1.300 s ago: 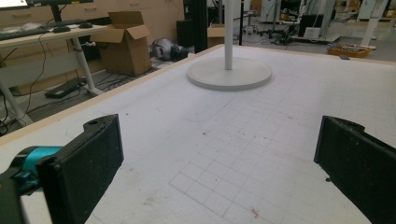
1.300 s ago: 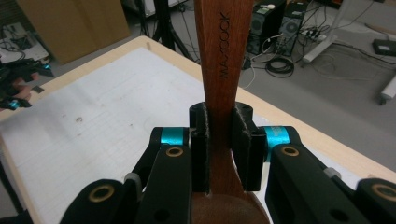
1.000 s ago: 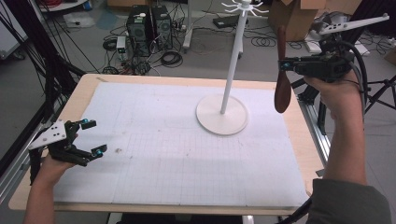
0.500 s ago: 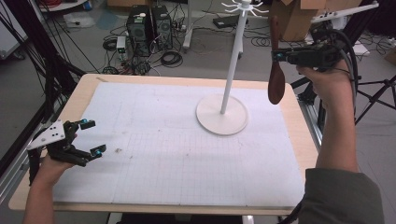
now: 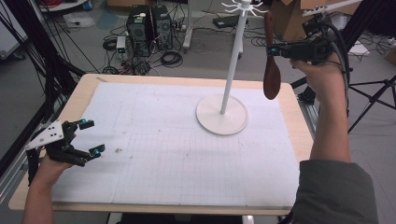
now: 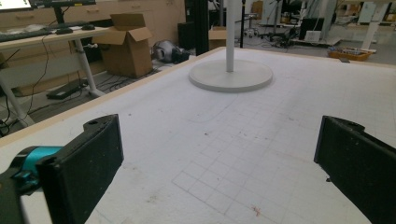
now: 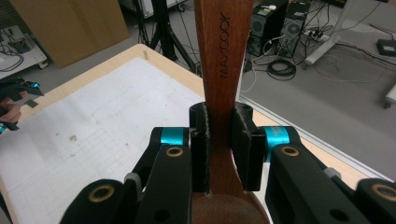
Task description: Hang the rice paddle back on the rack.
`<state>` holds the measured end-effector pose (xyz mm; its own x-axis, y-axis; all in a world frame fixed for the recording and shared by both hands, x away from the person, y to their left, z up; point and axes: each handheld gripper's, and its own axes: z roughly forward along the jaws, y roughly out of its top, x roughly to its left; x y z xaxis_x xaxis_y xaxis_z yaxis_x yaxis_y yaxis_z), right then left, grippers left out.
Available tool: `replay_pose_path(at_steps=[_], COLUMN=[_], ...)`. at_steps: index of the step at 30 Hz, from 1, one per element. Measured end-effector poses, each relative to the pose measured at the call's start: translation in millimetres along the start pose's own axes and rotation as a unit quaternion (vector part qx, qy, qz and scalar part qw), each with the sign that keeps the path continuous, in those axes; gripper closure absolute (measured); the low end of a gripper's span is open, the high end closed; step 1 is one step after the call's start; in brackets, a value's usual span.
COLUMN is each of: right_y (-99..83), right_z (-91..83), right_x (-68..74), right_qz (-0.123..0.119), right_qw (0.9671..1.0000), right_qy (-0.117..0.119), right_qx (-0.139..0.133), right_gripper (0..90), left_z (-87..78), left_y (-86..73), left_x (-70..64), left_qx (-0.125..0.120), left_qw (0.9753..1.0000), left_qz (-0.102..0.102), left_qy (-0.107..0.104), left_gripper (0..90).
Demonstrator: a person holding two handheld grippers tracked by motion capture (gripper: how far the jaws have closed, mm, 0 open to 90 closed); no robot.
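wooden spoon [image 7: 223, 70] clamped btwn R gripper [image 7: 220, 140] jaws, handle up

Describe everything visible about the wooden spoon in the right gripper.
The wooden spoon is dark reddish-brown wood, smooth, with MAXCOOK printed along its flat handle. It hangs upright in the air, bowl end down, handle end up near the hooks atop the white stand, to the stand's right above the table's far right part. The right gripper is shut on its neck, its pads touching both sides; nothing else touches it.
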<state>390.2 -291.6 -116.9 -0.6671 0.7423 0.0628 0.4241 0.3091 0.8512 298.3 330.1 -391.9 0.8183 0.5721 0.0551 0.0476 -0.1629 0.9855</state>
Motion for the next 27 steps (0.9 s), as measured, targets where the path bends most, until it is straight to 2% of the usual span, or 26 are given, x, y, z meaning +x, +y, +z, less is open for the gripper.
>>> replay_pose_path(at_steps=[27], right_y=[14.4], right_z=[18.3], right_x=[-1.9], right_qz=[0.003], right_qw=[0.9998], right_qy=[-0.017], right_qx=[0.010], right_gripper=[78.8], left_z=[-2.1], left_y=[0.3], left_x=[0.1], left_qx=[-0.004], left_qw=[1.0000], left_qz=[-0.002], left_qy=[0.000], left_gripper=[1.8])
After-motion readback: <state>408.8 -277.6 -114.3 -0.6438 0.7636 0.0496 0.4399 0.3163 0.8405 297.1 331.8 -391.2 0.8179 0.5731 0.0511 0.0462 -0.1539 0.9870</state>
